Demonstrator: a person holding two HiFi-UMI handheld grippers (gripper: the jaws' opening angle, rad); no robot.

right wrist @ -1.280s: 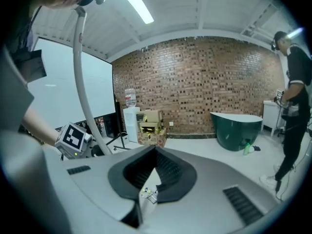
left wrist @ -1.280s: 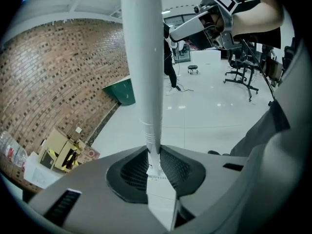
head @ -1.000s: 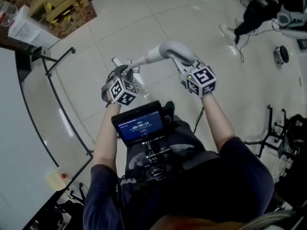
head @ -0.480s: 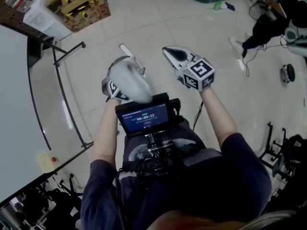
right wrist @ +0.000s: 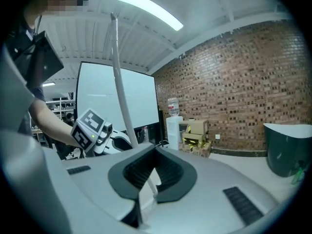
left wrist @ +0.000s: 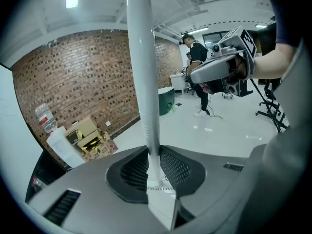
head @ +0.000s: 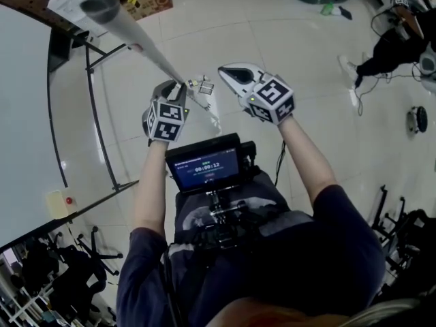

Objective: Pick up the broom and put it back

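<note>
Left tongs (left wrist: 153, 169): clamped on the broom (left wrist: 144, 82). The white pole sits right in the pinch, pads on both sides, and runs straight up to 12 o'clock and out of the left gripper view.

Head view: the pole leaves the left tongs and slants to 10 o'clock, its far end blurred over the white board (head: 20, 114) and its black stand (head: 95, 114). The broom is held off the tiled floor (head: 272, 33).

Right tongs (right wrist: 155, 172): closed, jaws together, nothing gripped that I can make out. They sit at 3 o'clock from the left tongs, near but apart. They are not on the pole.

In the right gripper view the left tongs show at 9 o'clock with the pole standing up from them in front of the white board.

Background, left gripper view: brick wall (left wrist: 87, 72), cardboard boxes (left wrist: 87, 135) at 8 o'clock against it, a green bin (left wrist: 165, 99) just right of the pole, a person (left wrist: 200, 57) standing at 1 o'clock.
</note>
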